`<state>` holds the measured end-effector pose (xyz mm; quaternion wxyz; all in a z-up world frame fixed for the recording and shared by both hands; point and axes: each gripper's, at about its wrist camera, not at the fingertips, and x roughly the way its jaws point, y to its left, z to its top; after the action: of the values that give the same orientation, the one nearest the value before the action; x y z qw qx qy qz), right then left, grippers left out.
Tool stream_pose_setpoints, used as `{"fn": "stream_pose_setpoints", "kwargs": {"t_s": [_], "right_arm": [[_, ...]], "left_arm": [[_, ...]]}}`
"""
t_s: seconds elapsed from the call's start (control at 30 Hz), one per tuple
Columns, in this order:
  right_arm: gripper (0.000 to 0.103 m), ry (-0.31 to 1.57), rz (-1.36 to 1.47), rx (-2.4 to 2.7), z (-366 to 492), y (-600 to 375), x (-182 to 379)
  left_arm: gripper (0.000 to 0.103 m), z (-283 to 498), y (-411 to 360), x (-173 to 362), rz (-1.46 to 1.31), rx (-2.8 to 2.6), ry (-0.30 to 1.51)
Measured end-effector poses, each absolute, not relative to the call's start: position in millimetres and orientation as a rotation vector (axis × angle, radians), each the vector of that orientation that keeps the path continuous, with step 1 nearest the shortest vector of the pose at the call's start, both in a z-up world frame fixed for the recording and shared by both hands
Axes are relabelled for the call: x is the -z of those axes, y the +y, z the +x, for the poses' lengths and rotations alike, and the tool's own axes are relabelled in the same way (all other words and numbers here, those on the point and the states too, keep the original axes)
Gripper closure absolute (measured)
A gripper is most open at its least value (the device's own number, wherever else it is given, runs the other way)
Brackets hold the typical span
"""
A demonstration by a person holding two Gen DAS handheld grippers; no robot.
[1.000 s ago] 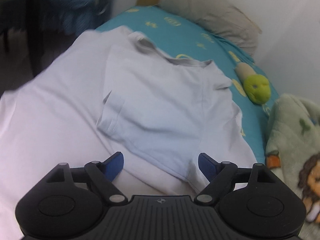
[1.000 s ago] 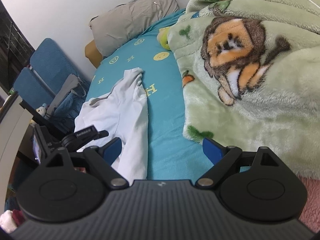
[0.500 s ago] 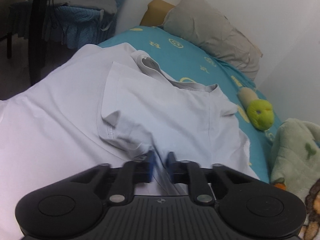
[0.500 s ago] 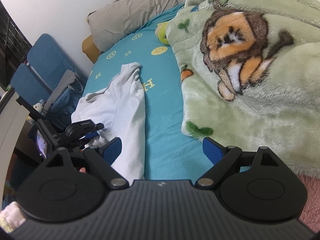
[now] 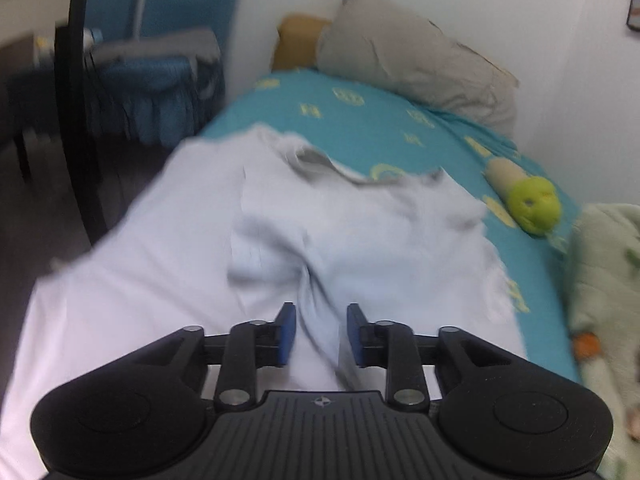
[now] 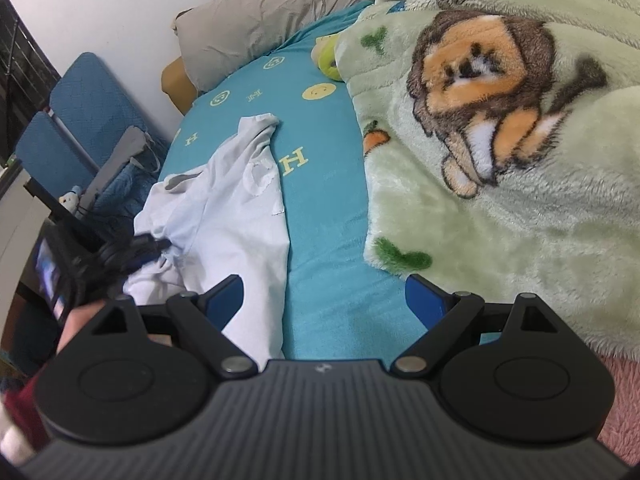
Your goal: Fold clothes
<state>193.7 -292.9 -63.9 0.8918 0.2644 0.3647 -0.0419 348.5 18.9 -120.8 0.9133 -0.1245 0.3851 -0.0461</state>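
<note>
Left claw (image 5: 317, 334) partly closed, a ridge of the white T-shirt (image 5: 340, 232) bunched between its blue pads; a firm pinch can't be confirmed through the blur. Shirt lies on the teal bed sheet (image 6: 320, 152), long axis running away toward the grey pillow (image 5: 416, 64). Right claw (image 6: 324, 294) wide open, empty, over bare sheet; shirt sits to its left, so the left arm is nearer.
</note>
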Motion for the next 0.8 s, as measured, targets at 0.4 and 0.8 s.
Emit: {"fn": "stream_pose_setpoints", "kwargs": {"t_s": [0.4,0.8], "right_arm": [[0.014,0.787,0.559,-0.043,165,-271,61],[0.023,0.989,0.520,-0.070,114,-220,85]], "left_arm": [[0.038,114,42,116,-0.403,0.283,1.120],[0.035,91,17,124,-0.238,0.356,1.113]]}}
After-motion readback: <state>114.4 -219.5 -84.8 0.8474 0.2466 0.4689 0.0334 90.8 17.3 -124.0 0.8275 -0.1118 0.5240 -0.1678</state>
